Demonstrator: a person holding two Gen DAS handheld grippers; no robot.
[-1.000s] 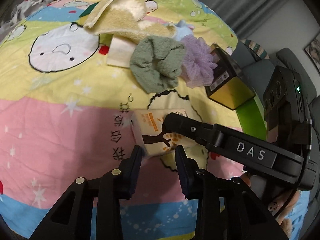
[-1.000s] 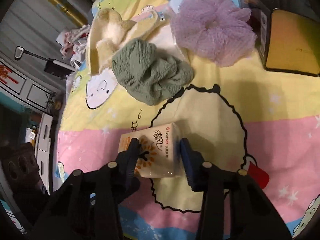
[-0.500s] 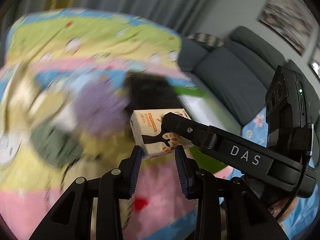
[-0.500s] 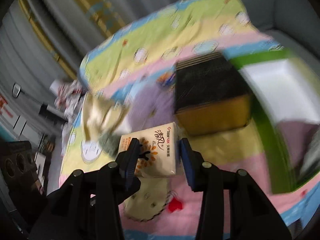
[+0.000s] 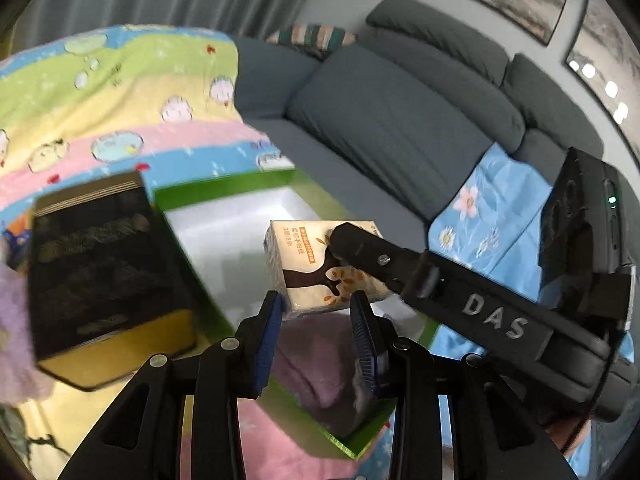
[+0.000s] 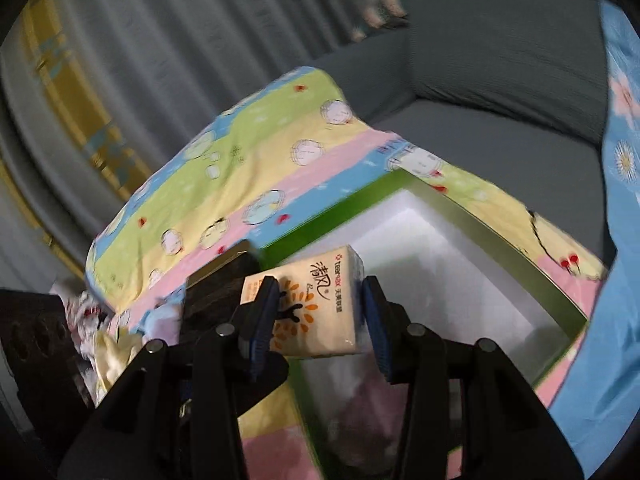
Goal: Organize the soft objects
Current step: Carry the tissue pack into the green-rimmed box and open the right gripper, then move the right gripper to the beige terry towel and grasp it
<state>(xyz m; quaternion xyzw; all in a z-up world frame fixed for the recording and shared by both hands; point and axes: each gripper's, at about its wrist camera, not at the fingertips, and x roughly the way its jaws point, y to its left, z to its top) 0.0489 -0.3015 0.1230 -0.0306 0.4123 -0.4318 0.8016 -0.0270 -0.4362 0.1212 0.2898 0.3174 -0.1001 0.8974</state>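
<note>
My right gripper (image 6: pixel 320 320) is shut on a cream tissue pack (image 6: pixel 316 304) with an orange tree print and holds it in the air above the green box (image 6: pixel 516 248) with a white inside. In the left wrist view the same tissue pack (image 5: pixel 308 264) sits just ahead of my left gripper (image 5: pixel 318 332), whose jaws stand apart with nothing between them. The right gripper's finger (image 5: pixel 368 248) crosses the pack there. A pinkish soft item (image 5: pixel 320 360) lies in the box (image 5: pixel 224 192) below. A purple scrunchie (image 5: pixel 10 320) shows at the left edge.
A black and gold box (image 5: pixel 100 272) stands left of the green box on the colourful cartoon bedspread (image 5: pixel 100 100). A grey sofa (image 5: pixel 400 120) with a blue floral cloth (image 5: pixel 492 208) lies behind. Cream fabric (image 6: pixel 112 352) shows at lower left in the right wrist view.
Both grippers swung right from the pile of soft items to the green box. The right gripper carried the tissue pack off the bedspread and now holds it over the box.
</note>
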